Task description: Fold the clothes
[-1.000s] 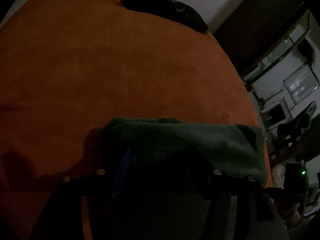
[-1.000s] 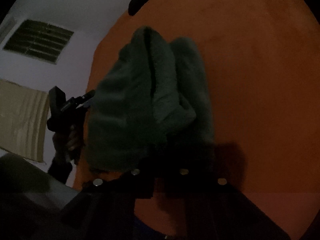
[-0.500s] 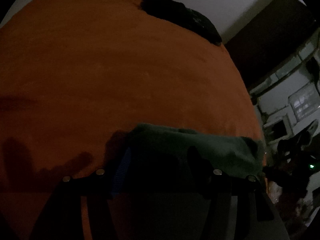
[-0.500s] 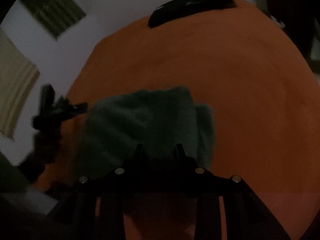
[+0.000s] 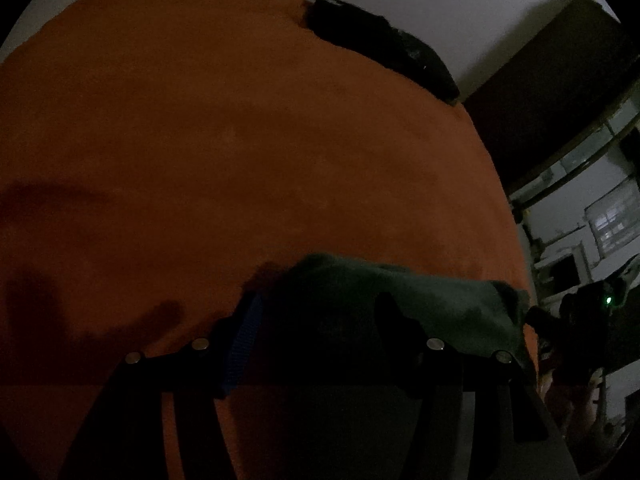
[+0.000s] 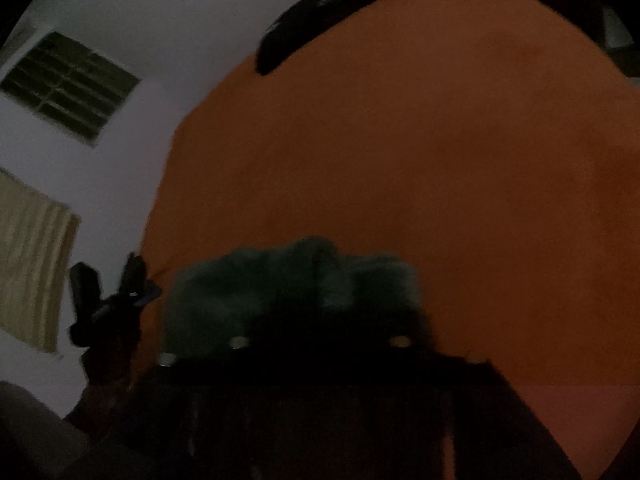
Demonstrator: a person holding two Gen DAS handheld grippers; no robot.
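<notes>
Two hand-held grippers meet one green garment, bunched at the lower centre of both frames on the orange bed. The left hand-held gripper seems closed on its edge; the right one is too dark to tell. Keep the edges aligned and taut. Open room fills the upper frame; dark clothes lie at the top edge.

— Where does the folded garment lie?
— On the bed, at its near edge, between both grippers.
— And the other clothes pile?
— At the bed's far edge, against the wall, well apart from the garment.
</notes>
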